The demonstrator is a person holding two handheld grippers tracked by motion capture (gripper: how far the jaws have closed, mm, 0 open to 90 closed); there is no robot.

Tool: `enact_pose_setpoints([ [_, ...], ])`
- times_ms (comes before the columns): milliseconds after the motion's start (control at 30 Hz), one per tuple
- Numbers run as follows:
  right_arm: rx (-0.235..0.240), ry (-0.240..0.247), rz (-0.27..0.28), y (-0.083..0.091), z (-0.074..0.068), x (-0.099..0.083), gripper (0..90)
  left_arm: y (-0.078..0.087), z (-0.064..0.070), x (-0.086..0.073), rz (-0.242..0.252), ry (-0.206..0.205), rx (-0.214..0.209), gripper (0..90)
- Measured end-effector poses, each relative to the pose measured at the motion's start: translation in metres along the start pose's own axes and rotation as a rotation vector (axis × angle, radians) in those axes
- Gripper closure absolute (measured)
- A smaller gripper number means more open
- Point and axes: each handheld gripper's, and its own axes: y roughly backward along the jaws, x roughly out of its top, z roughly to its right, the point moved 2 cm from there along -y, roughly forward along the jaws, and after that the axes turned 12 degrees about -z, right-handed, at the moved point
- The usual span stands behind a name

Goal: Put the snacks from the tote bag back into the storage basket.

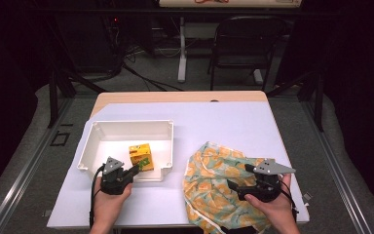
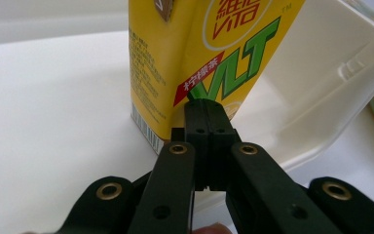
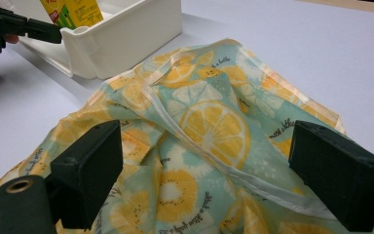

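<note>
A yellow drink carton (image 1: pixel 141 155) with green lettering stands upright in the white tray (image 1: pixel 131 124) at the left. My left gripper (image 1: pixel 137 169) reaches over the tray's near wall. In the left gripper view its jaws are pressed together, and the left gripper's (image 2: pixel 205 105) tips sit against the carton's (image 2: pixel 199 48) printed face with nothing between them. A lemon-print cloth bag (image 1: pixel 214 170) lies crumpled at the front right. My right gripper (image 3: pixel 214 165) hovers low over the cloth bag (image 3: pixel 209 126), jaws wide apart and holding nothing.
The tray's wall (image 2: pixel 321 97) rises just right of the carton. White table cover (image 1: pixel 224 122) lies bare behind the cloth. A black folding chair (image 1: pixel 246 44) stands beyond the table's far edge.
</note>
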Motion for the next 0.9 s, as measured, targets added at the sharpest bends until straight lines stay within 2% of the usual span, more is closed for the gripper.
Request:
enact_pose_setpoints([
  [133, -0.003, -0.003, 0.003, 0.000, 0.000, 0.000, 12.0, 0.001, -0.001, -0.001, -0.010, -0.001, 0.012, 90.0],
  [233, -0.004, -0.005, 0.005, 0.001, 0.000, 0.000, 12.0, 0.002, -0.005, -0.002, -0.011, 0.018, 0.022, 90.0],
  [500, -0.007, -0.004, 0.002, 0.000, 0.000, 0.000, 12.0, 0.004, -0.012, -0.003, -0.021, 0.034, 0.004, 90.0],
  [633, -0.010, -0.009, 0.007, 0.002, 0.003, -0.001, 12.0, 0.016, -0.022, -0.006, 0.003, 0.083, 0.024, 90.0],
  [733, -0.009, -0.007, 0.008, 0.003, 0.003, -0.001, 12.0, 0.018, -0.034, -0.007, 0.009, 0.123, 0.047, 90.0],
  [800, -0.013, -0.005, 0.007, 0.002, 0.003, -0.001, 12.0, 0.016, -0.039, -0.007, -0.002, 0.133, 0.060, 90.0],
  [900, -0.012, -0.003, 0.011, 0.001, 0.001, -0.001, 12.0, 0.008, -0.037, -0.002, -0.008, 0.133, 0.061, 90.0],
])
